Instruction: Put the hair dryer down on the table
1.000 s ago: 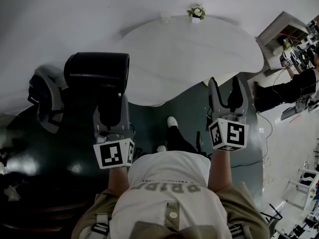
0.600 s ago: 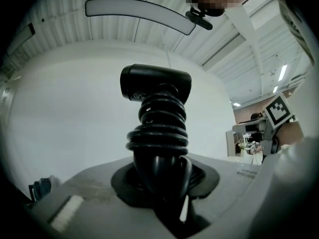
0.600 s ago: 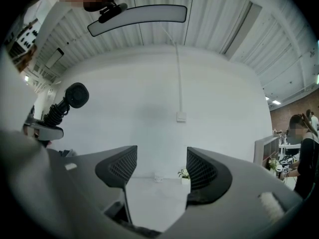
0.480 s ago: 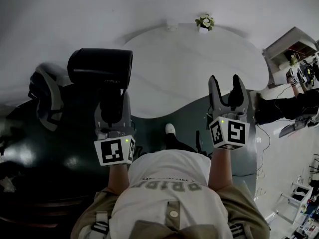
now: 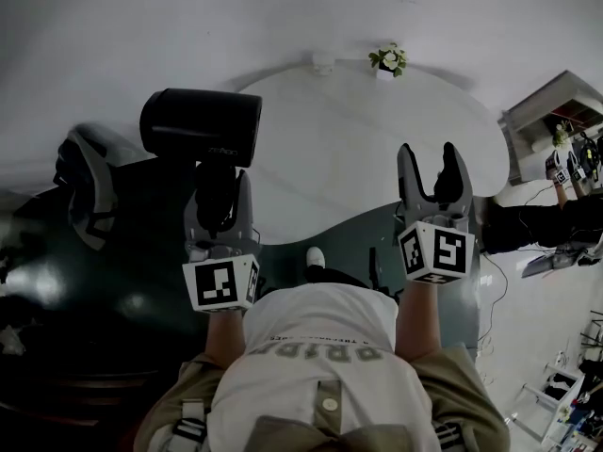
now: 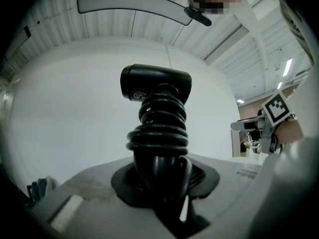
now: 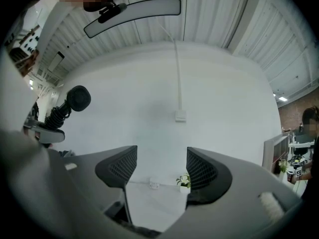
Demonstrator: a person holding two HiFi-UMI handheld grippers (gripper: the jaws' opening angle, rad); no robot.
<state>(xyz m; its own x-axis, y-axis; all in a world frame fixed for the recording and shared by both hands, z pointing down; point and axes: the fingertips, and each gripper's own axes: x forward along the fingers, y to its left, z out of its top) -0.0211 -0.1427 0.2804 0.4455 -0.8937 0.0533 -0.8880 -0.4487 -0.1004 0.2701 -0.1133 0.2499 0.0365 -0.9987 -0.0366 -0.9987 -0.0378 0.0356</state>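
My left gripper point(image 5: 218, 188) is shut on the handle of a black hair dryer point(image 5: 201, 125), whose barrel lies crosswise above the jaws, just left of the white table point(image 5: 349, 149). In the left gripper view the hair dryer point(image 6: 155, 86) stands upright, its cord coiled round the handle point(image 6: 158, 133) that sits between my jaws. My right gripper point(image 5: 433, 169) is open and holds nothing, at the table's near right edge. In the right gripper view its pads point(image 7: 119, 166) frame the white tabletop point(image 7: 154, 205), and the dryer point(image 7: 77, 98) shows at far left.
A small potted plant point(image 5: 388, 60) stands at the table's far edge against the white wall, and a wall socket point(image 7: 180, 115) sits above it. An office chair point(image 5: 85, 182) is at left on the dark floor. Shelving and desks point(image 5: 556, 121) crowd the right side.
Both grippers have moved forward toward the table, the hair dryer travelling with the left one. The table and plant now lie closer in the head view.
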